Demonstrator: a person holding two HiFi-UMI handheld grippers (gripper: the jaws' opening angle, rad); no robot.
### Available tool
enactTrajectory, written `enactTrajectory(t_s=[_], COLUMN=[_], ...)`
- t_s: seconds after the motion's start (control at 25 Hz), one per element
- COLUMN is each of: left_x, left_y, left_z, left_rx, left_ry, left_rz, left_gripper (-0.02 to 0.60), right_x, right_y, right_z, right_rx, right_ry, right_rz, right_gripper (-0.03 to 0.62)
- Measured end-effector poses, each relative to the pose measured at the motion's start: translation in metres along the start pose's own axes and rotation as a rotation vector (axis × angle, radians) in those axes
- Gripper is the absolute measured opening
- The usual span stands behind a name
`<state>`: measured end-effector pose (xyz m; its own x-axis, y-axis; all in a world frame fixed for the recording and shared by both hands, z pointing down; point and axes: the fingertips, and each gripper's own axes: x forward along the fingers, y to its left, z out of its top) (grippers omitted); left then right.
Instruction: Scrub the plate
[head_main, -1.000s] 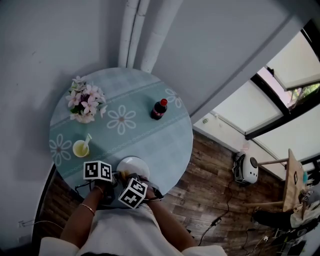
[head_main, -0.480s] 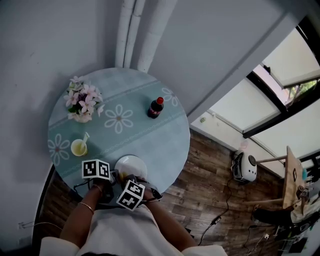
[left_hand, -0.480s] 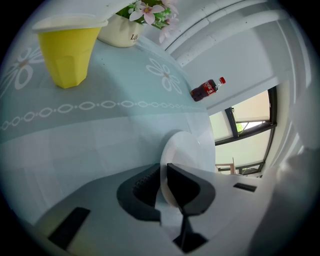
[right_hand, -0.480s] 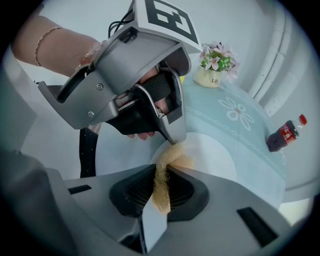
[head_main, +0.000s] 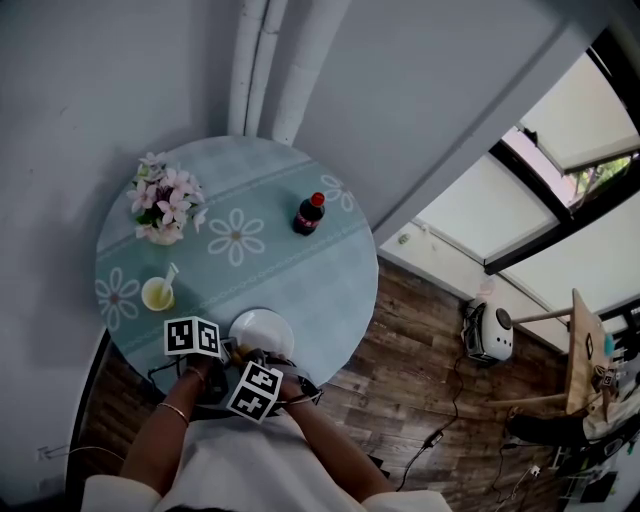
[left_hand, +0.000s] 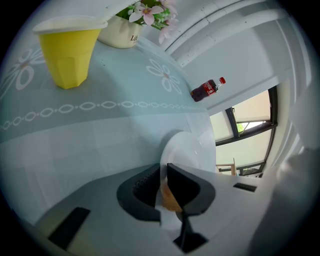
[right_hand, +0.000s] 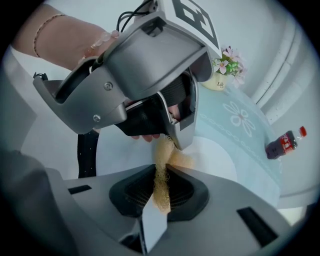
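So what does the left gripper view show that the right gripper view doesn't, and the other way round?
Only the left gripper view: the yellow cup. Only the right gripper view: the left hand-held gripper seen from outside, and a braceleted wrist. Both: the white plate, the flowers and the cola bottle.

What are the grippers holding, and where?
The left gripper pinches the white plate by its near rim; the right gripper pinches the yellow scrubber by one end.
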<state>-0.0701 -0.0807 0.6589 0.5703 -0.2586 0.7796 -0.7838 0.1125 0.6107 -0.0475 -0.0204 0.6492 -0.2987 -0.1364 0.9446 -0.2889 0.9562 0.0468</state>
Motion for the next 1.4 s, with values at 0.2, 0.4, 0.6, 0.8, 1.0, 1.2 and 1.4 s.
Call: enactTrajectory(t_s=[0.2, 0.4, 0.6, 0.8, 1.0, 1.2, 1.4], left_x=[0.000, 0.001, 0.001, 0.000, 0.001, 0.001, 0.002], left_y=[0.001, 0.002, 0.000, 0.001, 0.001, 0.002, 0.003], left_z=[0.001, 0.002, 0.000, 0.001, 0.001, 0.001, 0.002], left_rx=[-0.024, -0.018, -0.002, 0.006, 0.018, 0.014, 0.015], left_ry=[0.004, 0.010, 0.013, 0.009, 0.001, 0.001, 0.003], left_rz=[-0.010, -0.007, 0.012, 0.023, 0.035, 0.034, 0.030], left_gripper=[0.049, 0.049, 0.049, 0.049, 0.051, 0.052, 0.054], right_x=[0.002, 0.003, 0.001, 0.000, -0.001, -0.003, -0.004], right_y=[-0.002, 0.000, 0.009, 0.008, 0.011, 0.012, 0.013], right_z=[0.004, 0.006, 0.008, 0.006, 0.000, -0.007, -0.016], right_rx=[-0.015, -0.103, -0.113, -0.074, -0.054, -0.008, 0.060], right_ry=[-0.011, -0.014, -0.017, -0.009, -0.017, -0.024, -0.037], right_rz=[-0.010, -0.025, -0.009, -0.010, -0.022, -0.019, -0.016], right_gripper=[0.063, 0.063, 0.063, 0.063, 0.063, 0.063, 0.063])
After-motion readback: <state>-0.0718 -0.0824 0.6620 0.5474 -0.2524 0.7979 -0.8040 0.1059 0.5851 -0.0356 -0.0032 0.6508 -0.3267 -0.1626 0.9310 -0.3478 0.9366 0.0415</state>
